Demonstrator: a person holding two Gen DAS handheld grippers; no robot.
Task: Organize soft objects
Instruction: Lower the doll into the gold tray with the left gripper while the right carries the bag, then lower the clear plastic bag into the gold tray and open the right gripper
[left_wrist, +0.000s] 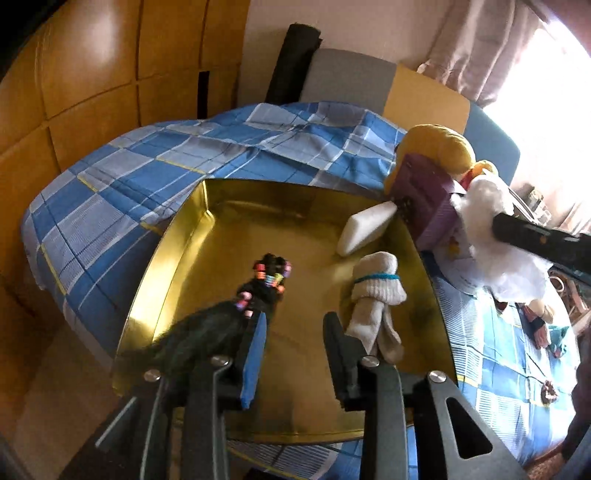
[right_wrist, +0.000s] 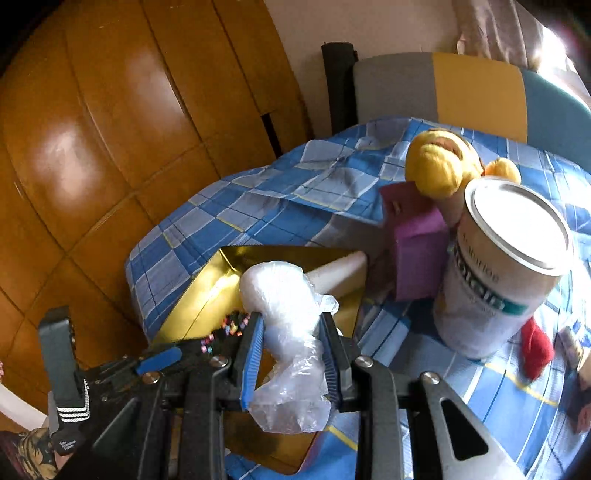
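Over the gold tray: both tools work above a bed with a blue checked cover (left_wrist: 110, 177).
Tray: the gold tray (left_wrist: 177, 258) lies on the cover, already holding a white foam block (left_wrist: 364, 230), a rolled white sock (left_wrist: 376, 291) and a black furry piece with coloured beads (left_wrist: 266, 284).
Left tool: the left tool (left_wrist: 295, 350) stands released, nothing between its pads; the beaded piece lies just left of its blue pad, inside the tray.
Right tool: the right tool (right_wrist: 291, 354) is clenched on a crumpled clear plastic bag (right_wrist: 284, 325), held near the tray's near edge.
Step in hand: likely setting the bag down in the tray.
How to do it well: carry the bag past the rim to the bare gold floor between the sock and the beaded piece, lower it before letting go, and keep clear of the left tool.
Nearby: a purple box (right_wrist: 413, 251), a yellow plush toy (right_wrist: 439, 162) and a tall can (right_wrist: 495, 266) stand beside the tray.
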